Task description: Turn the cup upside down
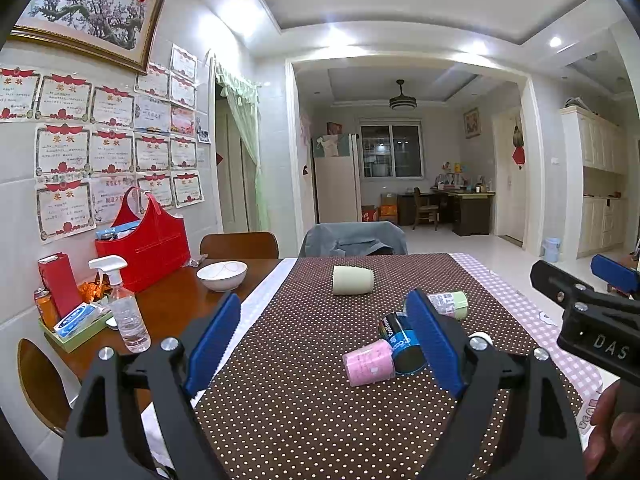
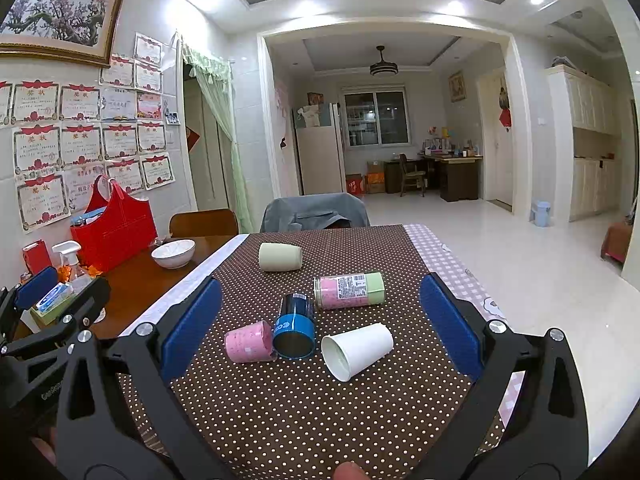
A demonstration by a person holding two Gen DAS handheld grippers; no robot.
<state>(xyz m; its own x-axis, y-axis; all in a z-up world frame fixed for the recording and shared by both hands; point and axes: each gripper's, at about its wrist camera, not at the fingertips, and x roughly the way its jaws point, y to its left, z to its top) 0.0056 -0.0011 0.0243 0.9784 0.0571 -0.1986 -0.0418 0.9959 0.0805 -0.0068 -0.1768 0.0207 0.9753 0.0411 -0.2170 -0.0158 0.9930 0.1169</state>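
On dotted cloth [image 2: 280, 400], tapered white paper cup [image 2: 356, 350] lies sideways.

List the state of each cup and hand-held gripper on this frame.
cream cup: on its side
pink-and-green cup: on its side
blue cup: on its side
pink cup: on its side
white paper cup: on its side, mouth toward camera
left hand-held gripper: open, empty
right hand-held gripper: open, empty
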